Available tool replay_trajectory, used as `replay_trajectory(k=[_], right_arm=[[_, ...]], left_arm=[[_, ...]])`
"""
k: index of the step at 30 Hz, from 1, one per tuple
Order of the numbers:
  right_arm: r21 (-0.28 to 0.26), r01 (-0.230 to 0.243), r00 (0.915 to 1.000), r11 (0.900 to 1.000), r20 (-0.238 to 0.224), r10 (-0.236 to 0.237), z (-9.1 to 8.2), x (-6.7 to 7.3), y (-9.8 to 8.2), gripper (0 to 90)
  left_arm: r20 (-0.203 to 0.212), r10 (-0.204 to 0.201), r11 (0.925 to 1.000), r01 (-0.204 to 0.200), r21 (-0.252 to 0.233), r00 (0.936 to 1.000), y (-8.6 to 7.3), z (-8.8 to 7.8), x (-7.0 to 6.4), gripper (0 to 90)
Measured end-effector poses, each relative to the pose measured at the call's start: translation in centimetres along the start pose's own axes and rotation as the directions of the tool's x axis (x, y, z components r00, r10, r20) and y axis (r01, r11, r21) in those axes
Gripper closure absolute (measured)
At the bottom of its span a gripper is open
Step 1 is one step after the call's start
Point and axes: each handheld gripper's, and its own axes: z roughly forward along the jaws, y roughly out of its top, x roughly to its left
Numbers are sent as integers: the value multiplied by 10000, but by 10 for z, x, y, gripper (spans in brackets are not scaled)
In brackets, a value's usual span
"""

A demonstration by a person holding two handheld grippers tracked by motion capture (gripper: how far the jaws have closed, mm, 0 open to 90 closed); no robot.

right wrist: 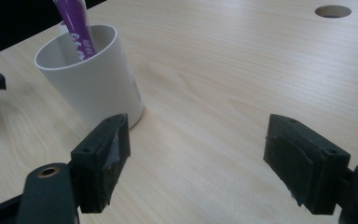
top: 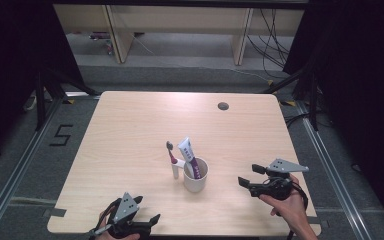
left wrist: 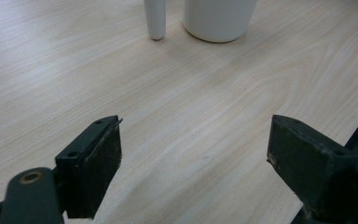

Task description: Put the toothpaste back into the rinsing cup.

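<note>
At the near edge of the pale wood-grain table (top: 130,130) the left gripper (top: 147,212) and right gripper (top: 247,176) hover with fingers spread and empty, the white plastic cup (top: 195,175) holding a purple toothpaste tube (top: 189,156) between and beyond them, a white toothbrush (top: 173,161) just beside it, grey floor and wooden shelving farther off.

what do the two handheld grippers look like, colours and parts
Both are black two-jaw tools held in bare hands, with no sleeves in view. The left gripper and the right gripper each carry a grey three-cornered plate on top, dotted with small dark holes. In the gripper views the jaws are blocky black pads with screw holes, their edges worn, on rounded black arms with a brass-coloured rivet.
</note>
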Motion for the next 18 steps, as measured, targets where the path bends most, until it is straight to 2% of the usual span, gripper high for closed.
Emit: replay_trajectory(k=[1,3,4,5,6,7,9,10,11,12,13,14,15,17,18], right_arm=[[-78,161,9999,9998,-22,-161,0,-1,-1,226],[74,19,10000,10000,46,-19,-2,1,-3,224],[-54,171,9998,9998,98,-171,-3,0,-4,222],[-3,-156,9999,9999,-28,156,-3,2,-6,218],[46,302,9994,9995,154,-303,-5,-1,-6,217],[169,-40,10000,9998,62,39,-6,2,-7,214],[104,196,9997,9998,124,-198,-6,1,-9,208],[241,-31,10000,9997,45,30,-8,2,-11,205],[57,255,9996,9997,134,-256,-7,1,-11,201],[81,-15,10000,10000,23,15,-7,3,-13,194],[143,164,9999,9998,51,-165,-8,2,-13,189],[170,33,9999,9998,104,-35,-9,3,-15,184],[189,207,9997,9996,111,-209,-10,2,-16,182],[356,-1,9999,9994,128,-3,-12,5,-18,177],[371,307,9992,9988,236,-316,-12,3,-19,174]], left_arm=[[-2,9,10000,-9,-3,10000,0,0,0,174],[-39,25,10000,-25,5,10000,0,0,-1,174],[-49,56,10000,-55,28,10000,0,0,0,174],[-30,40,10000,-40,14,10000,0,0,0,174],[-32,30,10000,-30,29,10000,0,0,0,174],[-7,12,10000,-12,15,10000,0,0,0,173],[-30,11,10000,-11,29,10000,0,0,-1,174],[-20,6,10000,-6,16,10000,0,0,-1,174],[-62,27,10000,-27,34,10000,0,0,-1,173],[-49,30,10000,-30,34,10000,0,0,0,174],[-56,25,10000,-25,40,10000,0,0,0,173],[-67,38,10000,-37,45,10000,0,0,0,173],[-70,34,10000,-34,32,10000,0,0,0,174],[-69,45,10000,-45,32,10000,0,0,0,173],[-75,42,10000,-42,33,10000,0,0,0,173]])
